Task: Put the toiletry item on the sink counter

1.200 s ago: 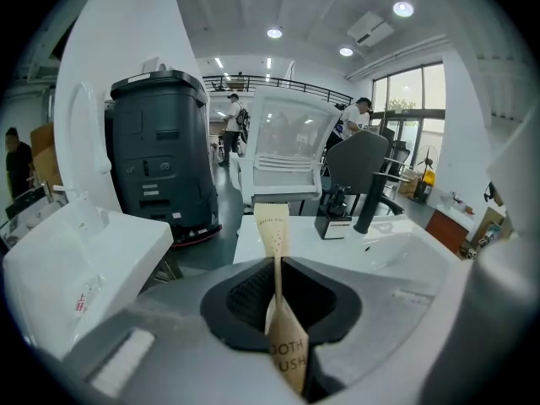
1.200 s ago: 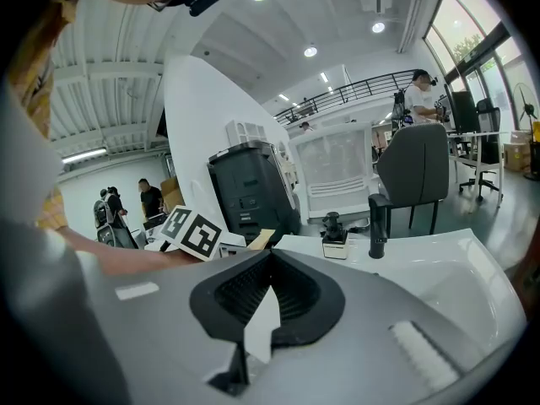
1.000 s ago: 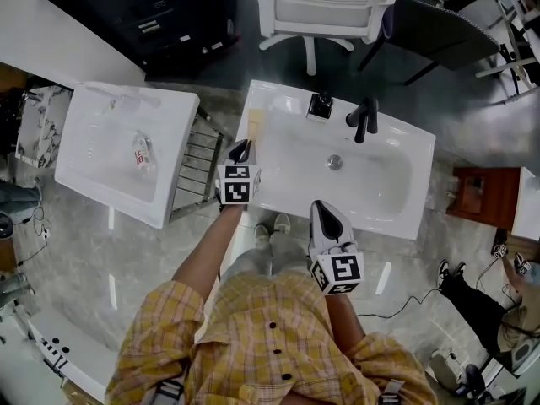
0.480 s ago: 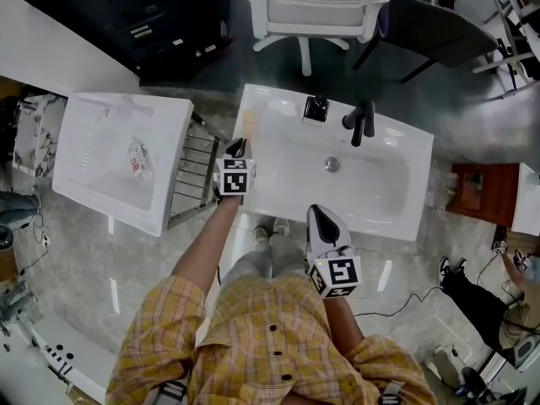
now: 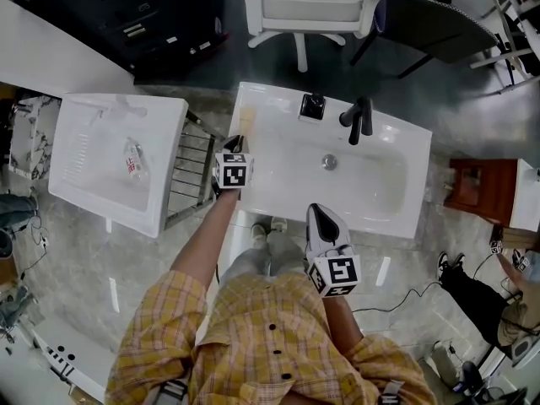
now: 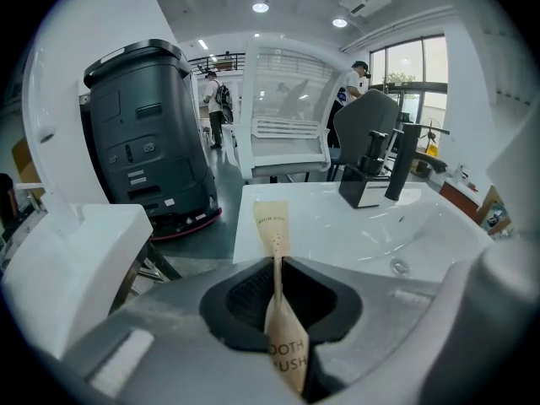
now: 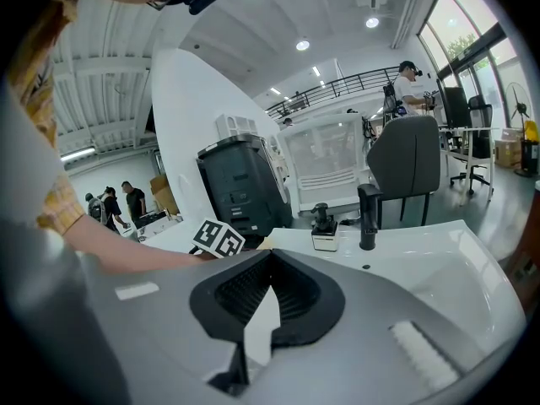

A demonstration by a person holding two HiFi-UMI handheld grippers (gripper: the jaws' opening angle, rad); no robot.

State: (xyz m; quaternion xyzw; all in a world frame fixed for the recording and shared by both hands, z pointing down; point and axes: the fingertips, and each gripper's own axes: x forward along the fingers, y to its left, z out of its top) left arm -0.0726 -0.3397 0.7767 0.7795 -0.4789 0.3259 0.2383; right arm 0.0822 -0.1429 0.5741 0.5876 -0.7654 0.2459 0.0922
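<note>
Tan paper toothbrush packet [image 6: 272, 226]; flat, narrow, dark lettering.

White sink counter [image 5: 396, 213], left gripper [image 5: 237, 144] at its left rim, right gripper [image 5: 317, 213] over front edge, black faucet [image 5: 359, 118], soap dispenser [image 5: 312, 106] at rear.

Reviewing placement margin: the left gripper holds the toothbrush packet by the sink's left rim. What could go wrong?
1. The left gripper pinches the toothbrush packet edge-on near the sink counter's narrow left rim. Released there, it may tip off toward the metal rack or the floor.
2. The basin lies right beside that rim, so the light packet could slide in instead.
</note>
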